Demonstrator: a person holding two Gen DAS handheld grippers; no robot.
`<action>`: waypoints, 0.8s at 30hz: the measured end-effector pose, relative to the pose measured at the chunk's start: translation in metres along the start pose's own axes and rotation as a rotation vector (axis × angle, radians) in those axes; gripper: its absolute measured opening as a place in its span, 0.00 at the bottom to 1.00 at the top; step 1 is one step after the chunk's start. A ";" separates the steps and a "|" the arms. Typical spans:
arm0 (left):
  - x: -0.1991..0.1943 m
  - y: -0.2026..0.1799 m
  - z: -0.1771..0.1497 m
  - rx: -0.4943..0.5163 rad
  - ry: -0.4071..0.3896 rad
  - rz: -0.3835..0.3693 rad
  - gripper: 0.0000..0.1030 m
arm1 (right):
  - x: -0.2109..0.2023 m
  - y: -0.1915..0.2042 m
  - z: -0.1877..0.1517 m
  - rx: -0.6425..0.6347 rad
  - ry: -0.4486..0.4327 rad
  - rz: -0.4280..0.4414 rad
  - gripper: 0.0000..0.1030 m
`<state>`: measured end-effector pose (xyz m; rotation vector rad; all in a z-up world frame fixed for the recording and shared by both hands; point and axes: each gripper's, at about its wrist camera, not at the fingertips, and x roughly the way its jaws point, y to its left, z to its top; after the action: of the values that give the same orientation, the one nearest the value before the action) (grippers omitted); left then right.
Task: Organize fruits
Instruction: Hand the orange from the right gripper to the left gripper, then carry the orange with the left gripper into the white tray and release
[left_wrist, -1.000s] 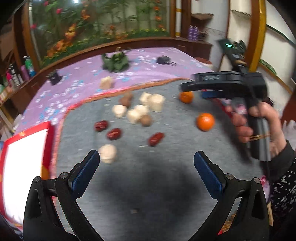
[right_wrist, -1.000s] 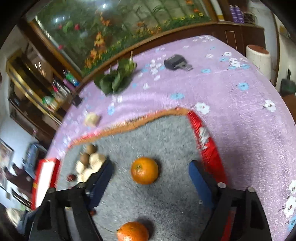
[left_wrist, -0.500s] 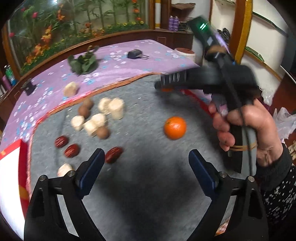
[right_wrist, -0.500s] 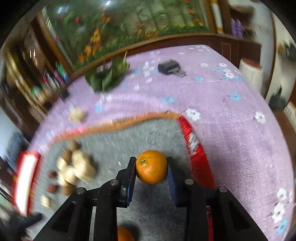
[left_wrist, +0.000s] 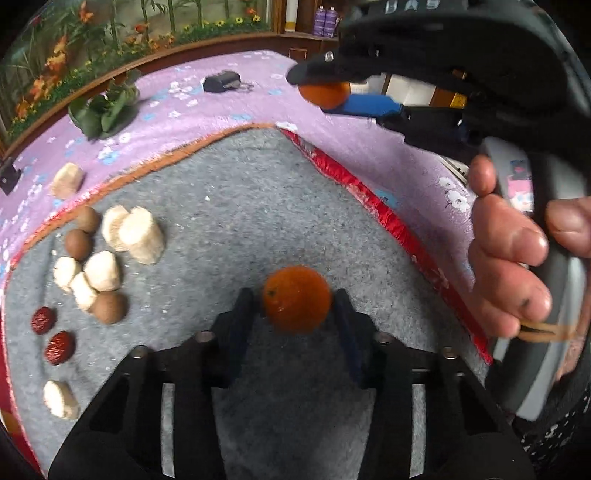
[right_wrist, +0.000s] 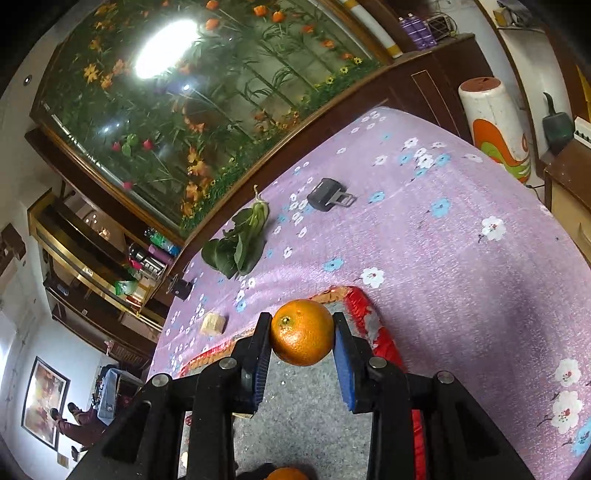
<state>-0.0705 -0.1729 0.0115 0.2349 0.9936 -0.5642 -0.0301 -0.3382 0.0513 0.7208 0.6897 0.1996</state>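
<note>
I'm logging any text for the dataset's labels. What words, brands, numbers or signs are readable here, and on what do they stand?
"DAS", roughly: white letters on the black body of the right tool, cut off by the picture's top edge, so uncertain.
Pink sticker on that tool's grip: too blurred to read.
Purple bottles at the back: labels too small to read.
Nothing else legible in either view.

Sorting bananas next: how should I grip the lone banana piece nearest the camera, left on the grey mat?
Grip the banana piece across its narrow middle, from above: it seems to lie lengthwise on the grey mat, nothing touching it.
</note>
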 end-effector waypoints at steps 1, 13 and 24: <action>-0.001 -0.002 0.000 0.006 -0.018 0.001 0.32 | 0.000 0.001 0.000 -0.005 0.002 -0.001 0.30; -0.070 0.023 -0.028 -0.080 -0.166 0.092 0.32 | 0.012 0.018 -0.015 -0.120 0.025 -0.012 0.30; -0.206 0.168 -0.173 -0.410 -0.277 0.535 0.32 | 0.019 0.038 -0.031 -0.234 0.000 -0.034 0.30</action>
<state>-0.1896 0.1124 0.0813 0.0464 0.7147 0.0992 -0.0331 -0.2854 0.0499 0.4855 0.6656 0.2448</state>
